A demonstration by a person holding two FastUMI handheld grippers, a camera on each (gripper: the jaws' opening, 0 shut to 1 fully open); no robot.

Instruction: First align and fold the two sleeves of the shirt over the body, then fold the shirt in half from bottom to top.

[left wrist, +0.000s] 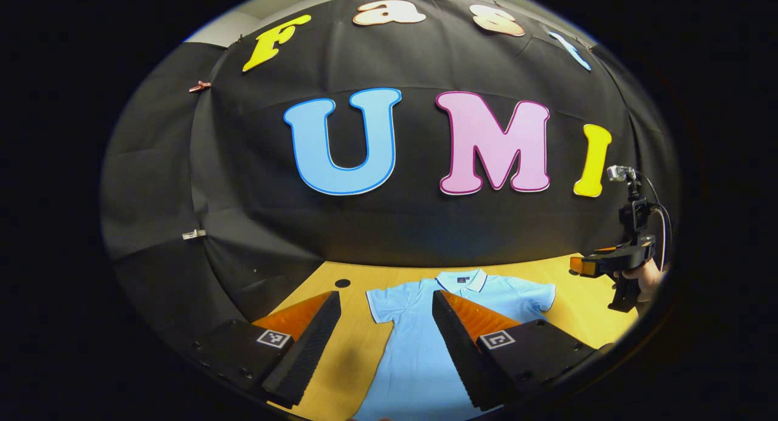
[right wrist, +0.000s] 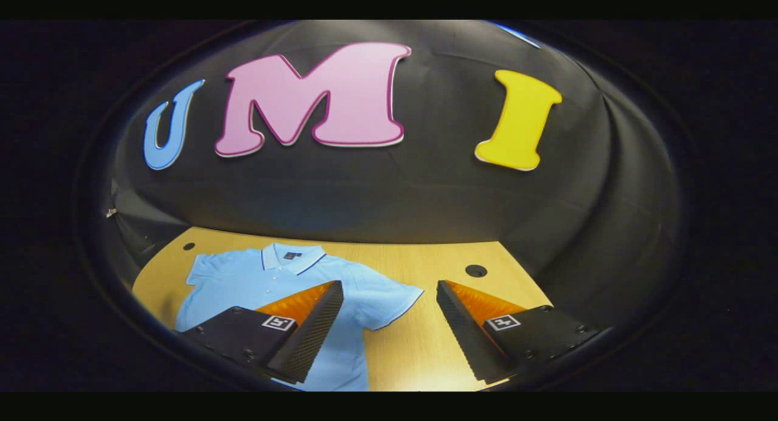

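Two grippers, both wide open and empty. We log one light-blue polo shirt (left wrist: 419, 348) flat on the wooden table (right wrist: 425, 348), collar away, long axis running ahead. Left gripper (left wrist: 386, 342) straddles one sleeve (left wrist: 389, 302); right gripper (right wrist: 390, 330) brackets the other sleeve (right wrist: 386, 302).

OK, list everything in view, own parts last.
shirt: one, light blue polo, flat on the table, collar toward the wall, both sleeves spread out unfolded.
table: one, light wood, under the shirt.
cable holes: two, dark, round, in the tabletop near the wall.
booth wall: black cloth, behind the table.
clips: two, small, on the cloth at the left in the left gripper view.
left gripper: open, above the shirt's left sleeve.
right gripper: open, above the shirt's right sleeve.
hand: one, holding the right gripper.
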